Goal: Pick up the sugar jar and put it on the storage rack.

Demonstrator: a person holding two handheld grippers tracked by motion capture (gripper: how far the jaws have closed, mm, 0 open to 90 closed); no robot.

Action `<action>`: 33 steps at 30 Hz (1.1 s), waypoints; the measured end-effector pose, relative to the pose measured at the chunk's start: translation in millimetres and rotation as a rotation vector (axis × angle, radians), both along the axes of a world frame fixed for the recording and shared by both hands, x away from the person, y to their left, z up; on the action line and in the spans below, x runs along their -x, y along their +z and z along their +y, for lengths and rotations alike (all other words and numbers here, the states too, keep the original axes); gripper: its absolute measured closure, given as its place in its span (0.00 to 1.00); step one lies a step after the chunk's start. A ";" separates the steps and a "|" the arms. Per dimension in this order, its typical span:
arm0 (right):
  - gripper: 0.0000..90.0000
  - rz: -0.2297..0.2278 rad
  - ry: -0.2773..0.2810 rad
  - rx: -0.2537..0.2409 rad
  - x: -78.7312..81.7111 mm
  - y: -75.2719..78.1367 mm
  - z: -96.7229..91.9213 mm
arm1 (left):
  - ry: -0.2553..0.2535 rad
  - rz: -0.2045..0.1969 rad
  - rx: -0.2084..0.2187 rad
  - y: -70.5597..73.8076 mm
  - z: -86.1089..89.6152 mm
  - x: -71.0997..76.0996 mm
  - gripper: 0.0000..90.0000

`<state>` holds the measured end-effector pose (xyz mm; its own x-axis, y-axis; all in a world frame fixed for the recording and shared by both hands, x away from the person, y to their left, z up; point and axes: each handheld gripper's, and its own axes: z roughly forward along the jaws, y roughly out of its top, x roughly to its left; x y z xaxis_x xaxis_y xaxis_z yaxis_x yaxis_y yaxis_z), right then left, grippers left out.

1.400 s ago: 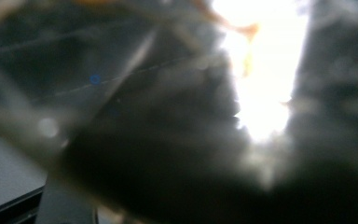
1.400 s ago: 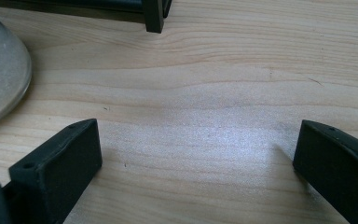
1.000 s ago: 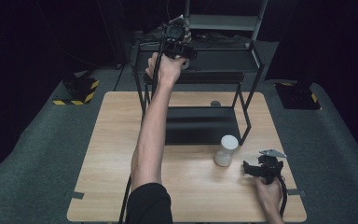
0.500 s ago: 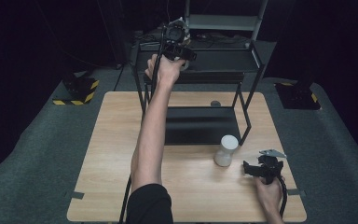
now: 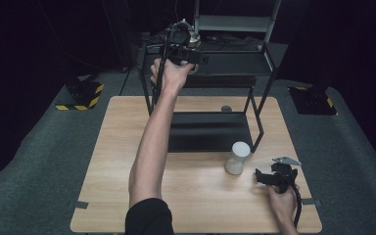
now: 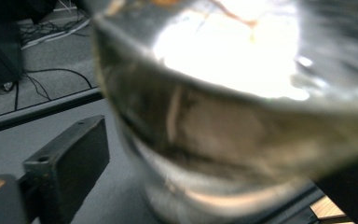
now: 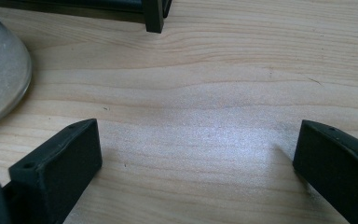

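Observation:
My left gripper [image 5: 185, 38] reaches far out over the top shelf of a black metal rack [image 5: 235, 63]. A clear glass jar [image 6: 242, 112] stands blurred and very close between its jaws. The jaws have just been opening, and the left fingertip [image 6: 70, 158] stands apart from the glass. The same jar [image 5: 185, 27] looks pale at the shelf's back left. My right gripper [image 5: 260, 177] rests low on the wooden table [image 5: 127, 147] at the front right. It is open over bare wood [image 7: 196, 140], with a white frosted jar [image 5: 237, 157] just to its left.
The rack's legs [image 5: 258, 125] stand on the table's far half, and a black lower shelf [image 5: 208, 129] lies between them. A small round grey thing [image 5: 226, 108] lies on the wood behind it. The white jar's base [image 7: 0, 70] sits left of my right jaws.
The left hand has shifted slightly at the rack's top shelf. The right hand and the white jar have not moved.

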<state>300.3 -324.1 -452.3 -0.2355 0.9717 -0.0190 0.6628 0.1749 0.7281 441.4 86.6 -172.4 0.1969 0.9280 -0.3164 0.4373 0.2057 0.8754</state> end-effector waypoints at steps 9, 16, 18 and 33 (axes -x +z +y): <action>0.00 0.001 0.000 -0.001 0.0 0.1 0.0 | -0.028 -0.041 0.009 -1.1 10.1 23.3 0.00; 0.00 0.001 -0.001 -0.001 0.0 0.1 0.1 | -0.026 -0.080 -0.011 -5.9 17.4 38.9 0.00; 0.00 0.001 -0.001 -0.001 0.0 0.1 0.1 | -0.027 -0.086 -0.007 -8.6 21.2 45.2 0.00; 0.00 0.001 -0.001 -0.001 0.0 0.2 0.1 | -0.137 -0.103 0.000 -29.4 35.0 78.3 0.00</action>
